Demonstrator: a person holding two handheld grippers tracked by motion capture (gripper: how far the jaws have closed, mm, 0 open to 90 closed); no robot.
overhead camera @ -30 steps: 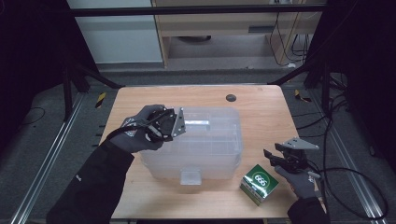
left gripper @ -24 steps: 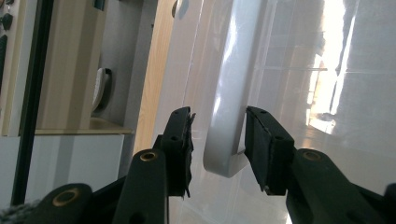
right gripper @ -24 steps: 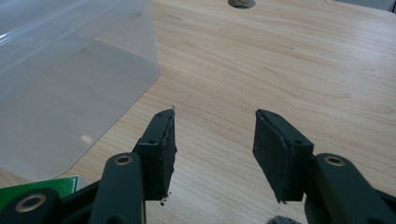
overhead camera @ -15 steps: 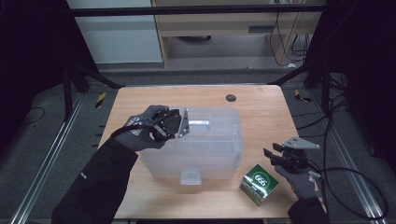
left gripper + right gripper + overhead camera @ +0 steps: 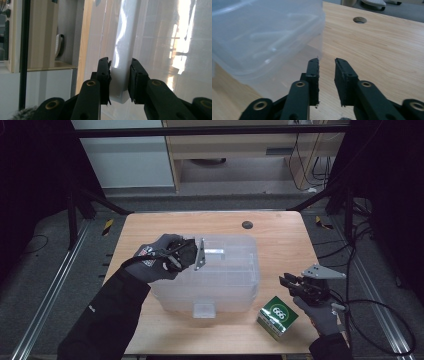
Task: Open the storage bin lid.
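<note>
At the near right of the bench (image 5: 280,227), a green carton (image 5: 278,316) sits just left of the right tongs (image 5: 286,282), whose jaws, just closing, stand a little apart with nothing between them. The clear plastic storage box (image 5: 220,275) lies to their left, mid-bench. Farther in, the left tongs (image 5: 119,75), closer to the work, have just closed and now pinch the box's white handle (image 5: 122,72), which runs lengthwise away from them. The box's contents are hard to make out through its cloudy walls.
</note>
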